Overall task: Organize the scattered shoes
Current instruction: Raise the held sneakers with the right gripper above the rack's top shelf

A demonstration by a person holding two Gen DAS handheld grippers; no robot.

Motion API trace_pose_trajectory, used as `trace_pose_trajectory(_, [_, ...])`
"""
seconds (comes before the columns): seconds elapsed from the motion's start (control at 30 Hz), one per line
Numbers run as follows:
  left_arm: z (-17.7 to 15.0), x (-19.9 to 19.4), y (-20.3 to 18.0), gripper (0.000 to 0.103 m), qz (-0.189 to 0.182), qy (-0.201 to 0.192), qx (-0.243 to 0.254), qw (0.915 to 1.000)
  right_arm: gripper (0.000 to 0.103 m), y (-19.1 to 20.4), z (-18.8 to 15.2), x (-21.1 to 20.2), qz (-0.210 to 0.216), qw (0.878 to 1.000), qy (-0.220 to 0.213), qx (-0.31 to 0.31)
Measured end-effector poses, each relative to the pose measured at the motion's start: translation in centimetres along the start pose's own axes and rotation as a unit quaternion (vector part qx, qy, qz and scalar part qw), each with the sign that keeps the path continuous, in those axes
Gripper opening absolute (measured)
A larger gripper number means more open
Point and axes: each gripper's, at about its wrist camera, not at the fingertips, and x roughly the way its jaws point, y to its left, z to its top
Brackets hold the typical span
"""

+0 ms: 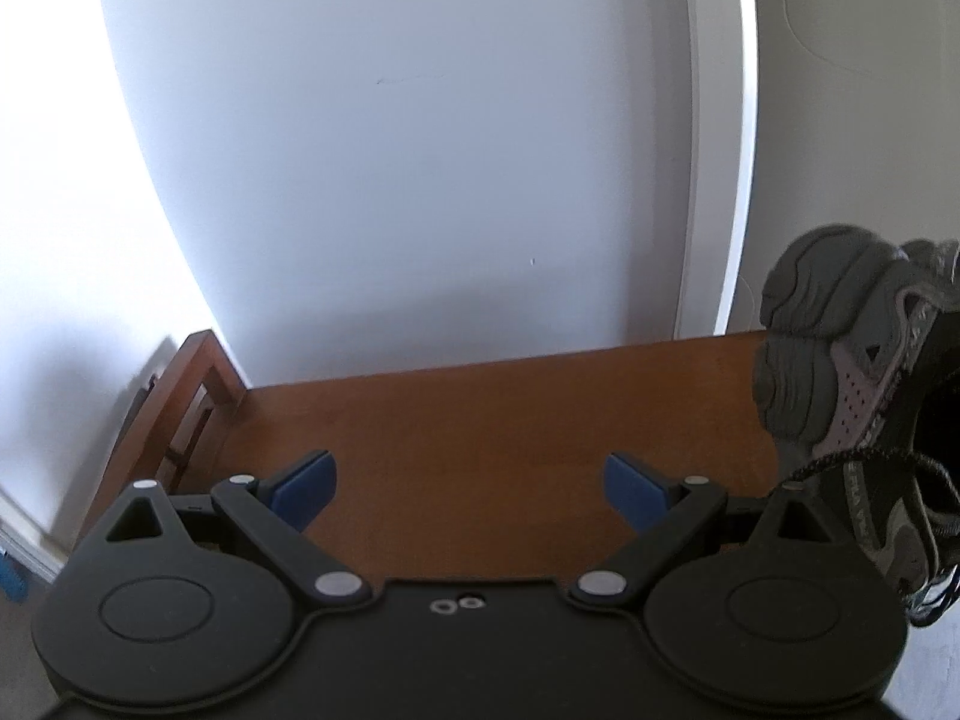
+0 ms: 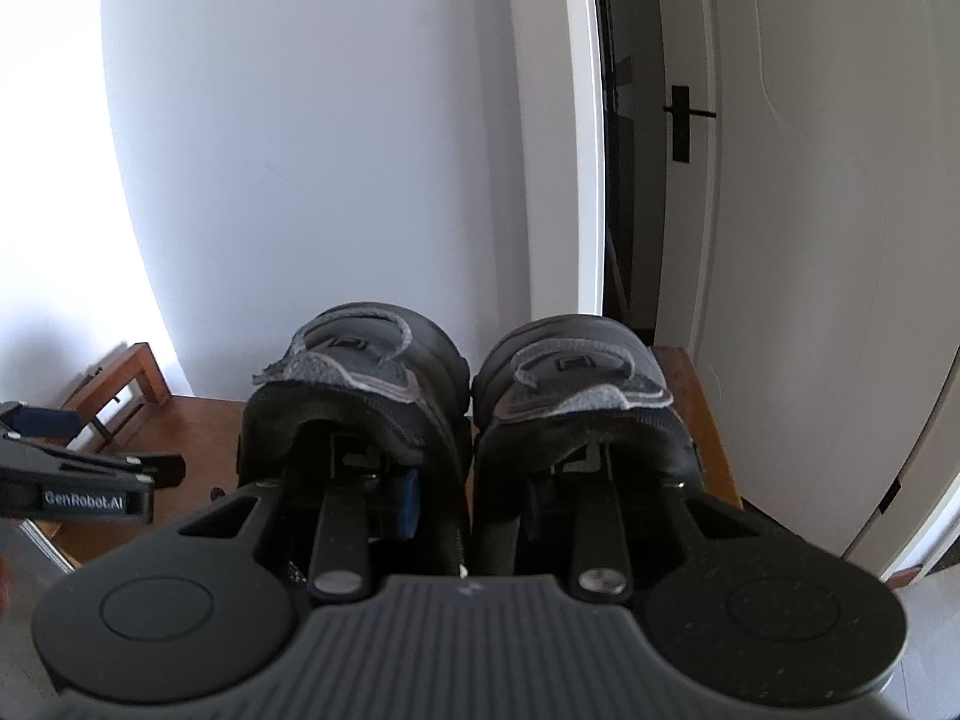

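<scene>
Two dark grey sneakers sit side by side in the right wrist view, the left sneaker (image 2: 360,378) and the right sneaker (image 2: 576,372), heels toward me, over a brown wooden shelf (image 2: 198,426). My right gripper (image 2: 471,498) has one finger inside each shoe and pinches their inner walls together. In the left wrist view the same pair (image 1: 852,396) hangs at the right edge, soles showing. My left gripper (image 1: 471,486) is open and empty above the wooden shelf (image 1: 480,414), left of the shoes.
A white wall (image 1: 390,150) stands behind the shelf. A white door frame (image 2: 591,150) and a door with a black handle (image 2: 684,120) are to the right. The shelf's wooden side frame (image 1: 192,396) is at the left. The left gripper's body (image 2: 72,480) shows at the left.
</scene>
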Motion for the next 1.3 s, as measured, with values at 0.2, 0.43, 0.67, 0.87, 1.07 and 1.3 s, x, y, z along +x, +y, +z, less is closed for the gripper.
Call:
trace_pose_trajectory(0.2, [0.9,1.8,0.6,0.097,-0.009,0.004,0.006,0.9999,0.035,1.0,0.4,2.8,-0.013,1.000,0.018,0.007])
trace_pose_trajectory(0.43, [1.2,3.6,1.3,0.097,-0.016,0.017,0.007,0.9997,0.035,1.3,1.1,5.5,-0.025,0.999,0.034,0.010])
trace_pose_trajectory(0.67, [1.7,5.4,1.6,0.097,-0.021,0.030,0.002,0.9993,0.035,1.1,1.9,8.4,-0.033,0.998,0.053,0.018])
trace_pose_trajectory(0.87, [2.0,6.5,1.3,0.097,-0.028,0.037,0.008,0.9989,0.035,0.7,2.5,11.1,-0.041,0.996,0.074,0.027])
trace_pose_trajectory(1.07, [2.3,7.6,1.5,0.097,-0.032,0.045,0.009,0.9985,0.035,0.3,2.0,13.1,-0.049,0.993,0.097,0.038])
trace_pose_trajectory(1.3, [2.5,8.6,2.0,0.097,-0.034,0.051,0.005,0.9981,0.035,0.0,1.9,16.2,-0.063,0.989,0.125,0.050])
